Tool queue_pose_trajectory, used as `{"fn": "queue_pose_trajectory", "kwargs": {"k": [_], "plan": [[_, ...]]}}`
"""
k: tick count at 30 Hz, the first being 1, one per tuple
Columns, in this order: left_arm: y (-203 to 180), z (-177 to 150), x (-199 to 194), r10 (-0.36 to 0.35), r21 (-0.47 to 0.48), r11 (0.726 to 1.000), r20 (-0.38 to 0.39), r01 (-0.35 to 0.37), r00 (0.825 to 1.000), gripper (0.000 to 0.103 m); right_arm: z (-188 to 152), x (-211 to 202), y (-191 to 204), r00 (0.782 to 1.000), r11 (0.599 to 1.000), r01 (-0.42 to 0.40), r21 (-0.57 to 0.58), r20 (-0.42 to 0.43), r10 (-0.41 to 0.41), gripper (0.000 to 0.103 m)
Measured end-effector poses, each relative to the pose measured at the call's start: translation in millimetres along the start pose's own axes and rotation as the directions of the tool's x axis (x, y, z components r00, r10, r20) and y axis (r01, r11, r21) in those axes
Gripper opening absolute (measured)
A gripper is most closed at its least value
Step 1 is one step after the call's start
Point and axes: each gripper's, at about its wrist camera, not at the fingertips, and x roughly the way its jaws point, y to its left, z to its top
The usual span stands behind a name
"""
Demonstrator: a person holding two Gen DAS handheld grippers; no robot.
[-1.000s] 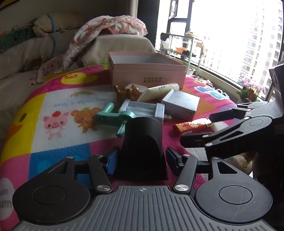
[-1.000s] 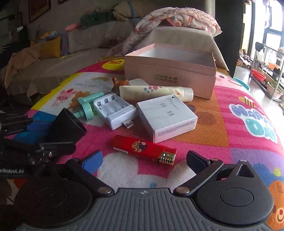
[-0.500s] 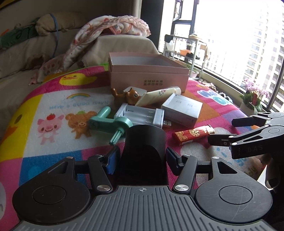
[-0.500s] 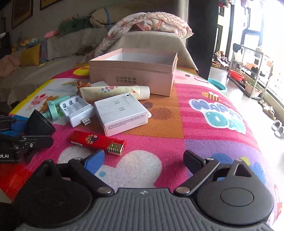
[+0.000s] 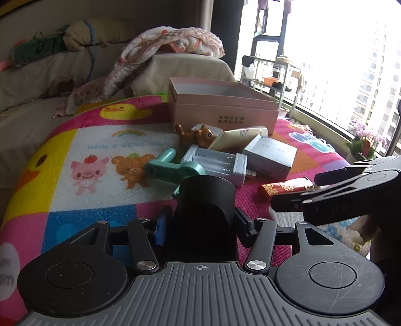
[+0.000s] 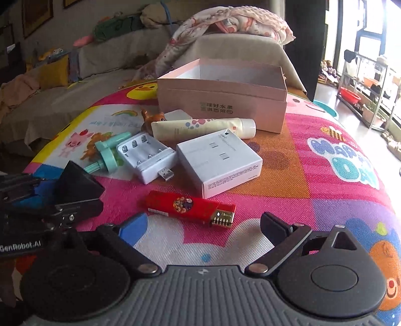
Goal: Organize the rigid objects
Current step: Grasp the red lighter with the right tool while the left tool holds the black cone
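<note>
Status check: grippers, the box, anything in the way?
Left gripper shut on black holder. Right gripper open, empty, near red lighter. Pink box open. Path clear.

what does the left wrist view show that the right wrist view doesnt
Only the left wrist view: the bright window with tower blocks and potted purple flowers.
Only the right wrist view: framed pictures on the wall and a red basin on a rack.
Both: the pink box, red lighter, white box, battery charger, and the black object between the left gripper's pads.
</note>
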Motion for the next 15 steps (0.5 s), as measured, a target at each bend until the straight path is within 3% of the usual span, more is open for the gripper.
{"fn": "queue_pose_trajectory", "kwargs": {"k": [3,5,7,10,14,15], "plan": [[-3,-1,0,0.010,0.014,1.000,0.005,-0.010,1.000,0.059,6,7,8,1.000,1.000,0.017,0.008,-0.002,-0.017,0.093],[-4,-2,-3,0.011,0.027,1.000,0.016,-0.011,1.000,0.058,5,7,15,0.999,0.999,0.039,-0.038,0.010,-0.038,0.080],[-6,-3,-11,-0.012,0.048,0.999,0.054,0.009,0.998,0.057,4,0,18,0.999,0.995,0.025,-0.094,0.022,-0.023,0.047],[-14,-2,-25,-0.037,0.121,0.992,0.104,0.024,0.994,0.052,2,-16,11,1.000,0.989,-0.008,-0.151,0.024,0.012,0.033],[-13,1,-20,-0.036,0.108,0.994,0.076,0.028,0.996,0.052,2,-36,1,0.997,0.976,-0.023,-0.218,0.068,0.039,0.035],[-11,1,-18,-0.036,0.091,0.995,0.073,0.030,0.997,0.052,2,-38,0,0.996,0.976,-0.037,-0.213,0.067,0.052,0.045]]}}
